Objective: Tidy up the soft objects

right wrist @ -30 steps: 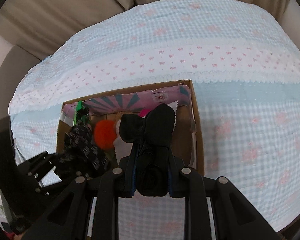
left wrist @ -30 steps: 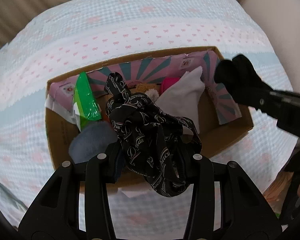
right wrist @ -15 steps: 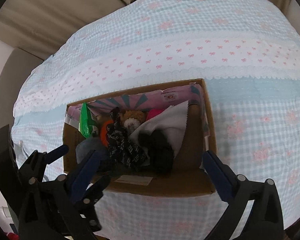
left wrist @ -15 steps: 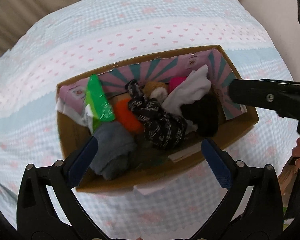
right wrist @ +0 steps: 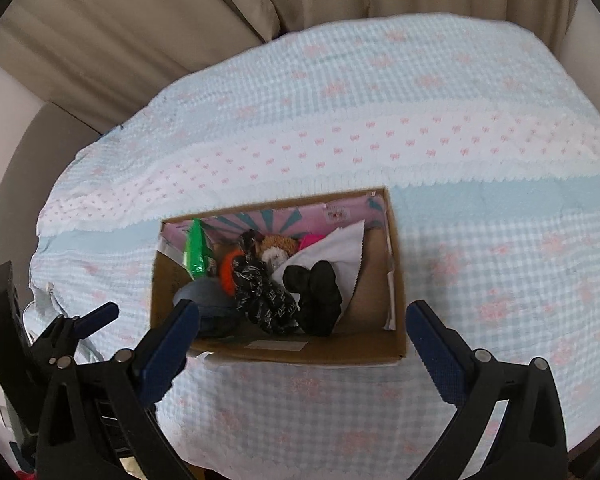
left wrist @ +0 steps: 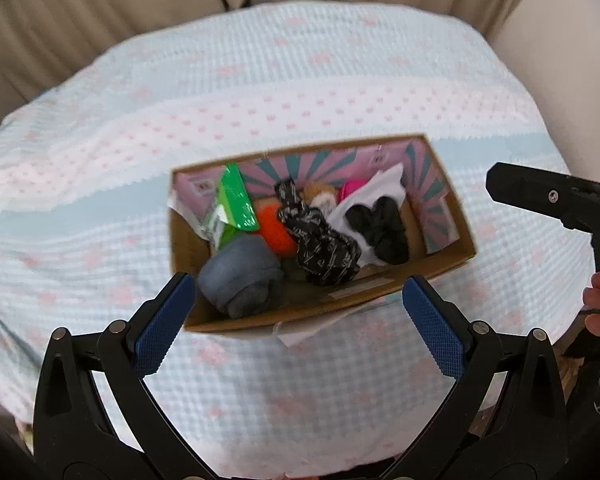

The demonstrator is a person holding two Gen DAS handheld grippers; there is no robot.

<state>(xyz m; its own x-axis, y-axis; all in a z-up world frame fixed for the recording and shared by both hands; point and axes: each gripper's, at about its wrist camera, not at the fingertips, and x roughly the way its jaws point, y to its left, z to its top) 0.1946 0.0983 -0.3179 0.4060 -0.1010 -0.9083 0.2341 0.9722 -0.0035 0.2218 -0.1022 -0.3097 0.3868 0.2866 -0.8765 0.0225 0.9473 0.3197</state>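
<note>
An open cardboard box [left wrist: 448, 256] [right wrist: 396, 264] stands on the bed and holds soft things. Inside lie a black patterned scarf [left wrist: 324, 248] [right wrist: 264, 296], a black rolled cloth [left wrist: 380, 228] [right wrist: 316, 296], a grey-blue bundle [left wrist: 240, 276] [right wrist: 200, 296], an orange ball [left wrist: 274, 230], a white cloth [left wrist: 376, 190] [right wrist: 340, 248], a green packet [left wrist: 232, 200] [right wrist: 196, 252] and a brown plush [right wrist: 278, 246]. My left gripper [left wrist: 300, 320] is open and empty, held above and in front of the box. My right gripper [right wrist: 300, 344] is open and empty, also above the box's near side.
The box sits on a light blue and white checked bedspread [left wrist: 260, 80] [right wrist: 460, 140] with pink bows. Beige cushions [right wrist: 180, 20] line the far side. The right gripper's body [left wrist: 560, 200] shows at the right of the left wrist view.
Both grippers let go of the scarf and the black cloth, which now lie in the box. Both grippers have since pulled back and up from the box, jaws wide.
</note>
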